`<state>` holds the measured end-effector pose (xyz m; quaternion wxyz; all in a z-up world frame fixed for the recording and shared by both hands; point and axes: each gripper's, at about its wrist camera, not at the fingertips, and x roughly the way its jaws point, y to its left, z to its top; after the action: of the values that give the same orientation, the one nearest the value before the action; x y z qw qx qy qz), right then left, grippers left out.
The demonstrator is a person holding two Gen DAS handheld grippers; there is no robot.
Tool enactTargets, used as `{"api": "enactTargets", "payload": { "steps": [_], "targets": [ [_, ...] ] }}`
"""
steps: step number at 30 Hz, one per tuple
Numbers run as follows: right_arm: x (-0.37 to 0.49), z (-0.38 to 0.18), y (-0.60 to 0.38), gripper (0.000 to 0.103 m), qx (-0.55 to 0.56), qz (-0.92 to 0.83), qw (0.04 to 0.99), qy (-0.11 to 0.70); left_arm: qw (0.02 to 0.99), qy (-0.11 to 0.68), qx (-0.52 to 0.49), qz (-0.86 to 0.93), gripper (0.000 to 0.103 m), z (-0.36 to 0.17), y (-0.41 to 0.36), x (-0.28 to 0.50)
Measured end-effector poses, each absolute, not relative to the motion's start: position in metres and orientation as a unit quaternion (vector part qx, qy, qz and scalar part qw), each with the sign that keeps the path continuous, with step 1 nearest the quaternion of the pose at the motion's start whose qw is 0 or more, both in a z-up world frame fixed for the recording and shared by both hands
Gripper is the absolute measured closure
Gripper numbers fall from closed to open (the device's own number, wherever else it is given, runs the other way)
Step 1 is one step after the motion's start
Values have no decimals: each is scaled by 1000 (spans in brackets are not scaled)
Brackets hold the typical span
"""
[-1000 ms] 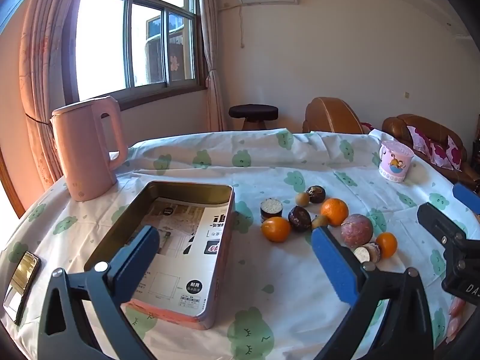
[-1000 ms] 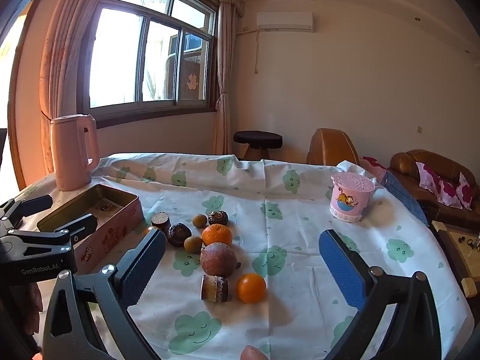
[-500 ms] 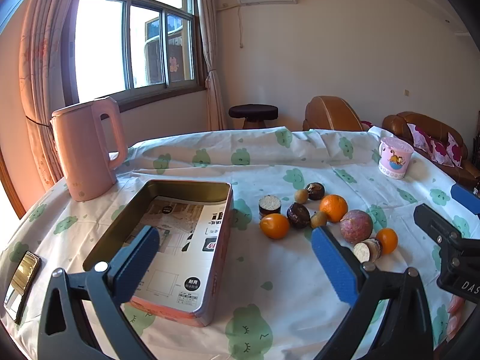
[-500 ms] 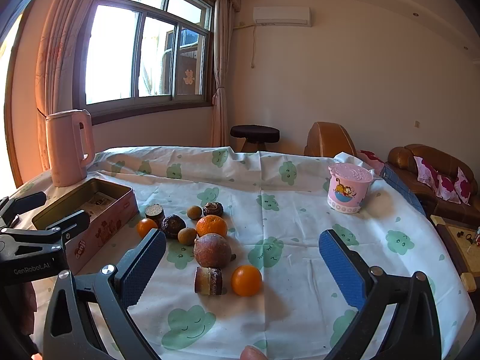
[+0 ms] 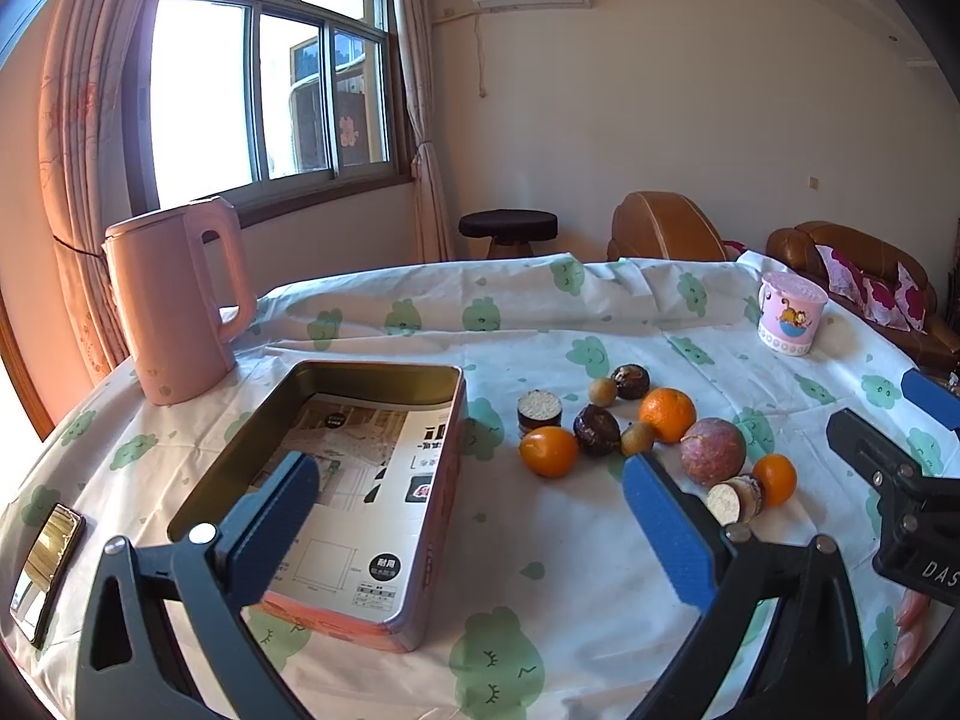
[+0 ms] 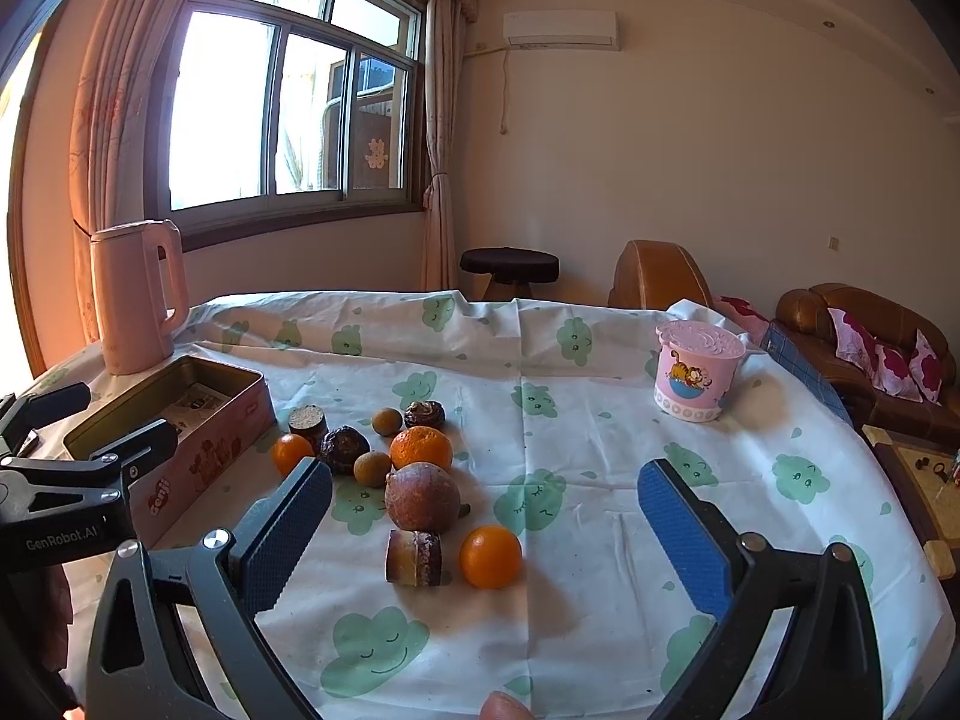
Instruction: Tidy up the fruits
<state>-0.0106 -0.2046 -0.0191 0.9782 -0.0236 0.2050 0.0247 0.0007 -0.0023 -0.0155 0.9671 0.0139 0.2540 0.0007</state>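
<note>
Metal tin [image 5: 336,414], glossy round oranges [image 6: 491,556], perhaps wrinkled passionfruit [image 6: 422,497]; both jaws spread.

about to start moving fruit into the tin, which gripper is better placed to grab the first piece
Right. The right gripper is open with the small orange and the cut fruit piece lying just ahead between its fingers. The left gripper, also open, sits partly over the tin, beside the fruits.

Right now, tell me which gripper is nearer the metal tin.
Left. The left gripper hangs open right over the metal tin's near end, one finger above its inside. The right gripper hangs open over the fruit cluster, beside the tin.
</note>
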Motion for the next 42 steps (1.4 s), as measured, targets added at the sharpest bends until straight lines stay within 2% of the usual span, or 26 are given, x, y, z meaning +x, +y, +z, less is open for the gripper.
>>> {"api": "enactTargets", "payload": {
  "steps": [42],
  "targets": [
    [-7, -25, -211, 1, -17, 20, 976, 216, 965, 260, 25, 0, 0, -25, -8, 1]
  ]
}}
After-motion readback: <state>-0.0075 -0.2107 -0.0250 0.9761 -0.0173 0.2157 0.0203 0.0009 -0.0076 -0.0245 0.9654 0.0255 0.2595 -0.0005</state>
